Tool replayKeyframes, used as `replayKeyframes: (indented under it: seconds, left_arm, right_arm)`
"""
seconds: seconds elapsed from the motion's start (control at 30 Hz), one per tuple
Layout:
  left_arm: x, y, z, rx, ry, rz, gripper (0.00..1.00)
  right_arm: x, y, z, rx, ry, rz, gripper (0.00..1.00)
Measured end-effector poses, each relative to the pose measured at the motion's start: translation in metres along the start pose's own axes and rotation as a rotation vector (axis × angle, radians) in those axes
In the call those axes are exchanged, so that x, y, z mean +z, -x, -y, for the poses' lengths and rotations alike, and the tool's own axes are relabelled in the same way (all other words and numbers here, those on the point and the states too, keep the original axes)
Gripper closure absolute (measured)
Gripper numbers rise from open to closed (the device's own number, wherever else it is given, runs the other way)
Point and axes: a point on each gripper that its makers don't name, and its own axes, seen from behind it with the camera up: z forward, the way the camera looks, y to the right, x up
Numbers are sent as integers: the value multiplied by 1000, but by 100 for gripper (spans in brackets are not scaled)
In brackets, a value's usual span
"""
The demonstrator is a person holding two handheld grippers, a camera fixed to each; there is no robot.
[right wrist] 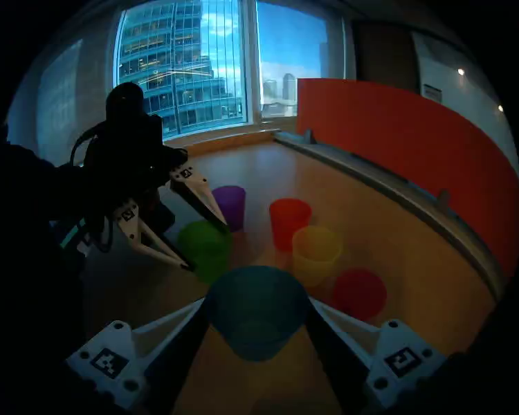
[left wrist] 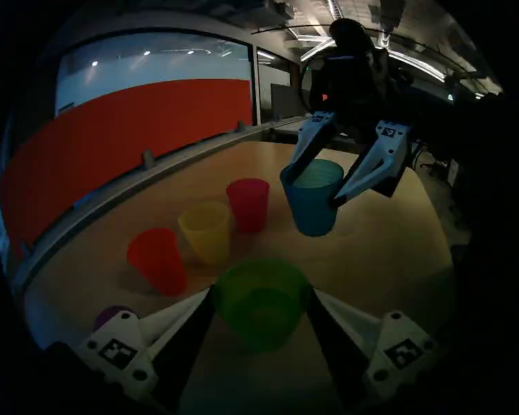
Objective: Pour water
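Wooden table runs dim under both grippers, with an orange wall panel along one edge and windows at its far end.

In the left gripper view, the left gripper has its two fingers clamped on the green cup, one on each side just below the rim, mouth up. A purple cup sits just outside the finger on the view's left. Ahead of that same finger, three cups stand in a receding row, close together: an orange cup, a yellow cup, then a red cup. Farther out, ahead of the other finger, the right gripper faces back, its fingers pressed on either side of the blue cup, which is roughly upright.

In the right gripper view the blue cup fills the gap between that gripper's own fingers, held at both sides. Beyond the fingertips lie the red, yellow and orange cups, with the green cup in the left gripper opposite and the purple one just behind it. Whether any cup holds water I cannot tell.
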Motion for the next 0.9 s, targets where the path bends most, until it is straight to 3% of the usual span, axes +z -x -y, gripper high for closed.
replayKeyframes:
  seconds: [0.47, 0.9]
  left_arm:
    - [7, 14, -3, -19, 3, 3, 11]
    - [1, 20, -4, -25, -7, -8, 11]
  right_arm:
    - [3, 4, 0, 0, 3, 11, 7]
    - [4, 5, 1, -1, 6, 15, 7]
